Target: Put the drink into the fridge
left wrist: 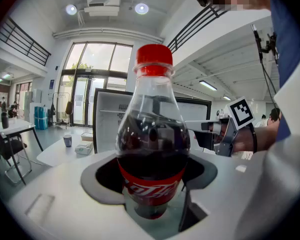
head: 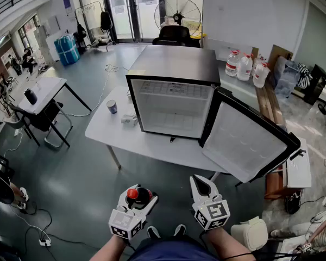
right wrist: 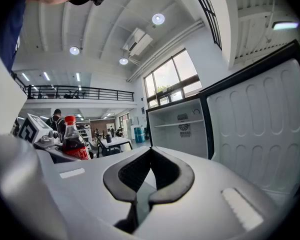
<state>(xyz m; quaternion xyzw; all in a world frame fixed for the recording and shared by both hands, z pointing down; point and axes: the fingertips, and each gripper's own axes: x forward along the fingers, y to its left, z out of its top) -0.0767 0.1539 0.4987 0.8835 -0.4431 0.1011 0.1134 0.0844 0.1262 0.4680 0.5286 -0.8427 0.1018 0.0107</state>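
A red-capped plastic cola bottle (left wrist: 152, 149) is clamped upright in the wide-spread left gripper (head: 137, 196), ready for the open black fridge (head: 174, 69), beside the closed, empty right gripper (head: 202, 182).

Clear path to open fridge (head: 171, 105), door (head: 250, 143) wide at right

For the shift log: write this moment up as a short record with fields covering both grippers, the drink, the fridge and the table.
left gripper: shut on the cola bottle, held upright, short of the table
right gripper: jaws together, nothing between them
cola bottle: red cap on, dark drink, not yet in the fridge
fridge: stands on the white table; door swung open to the right in the head view; no items seen inside
white table: a cup and a small white box left of the fridge
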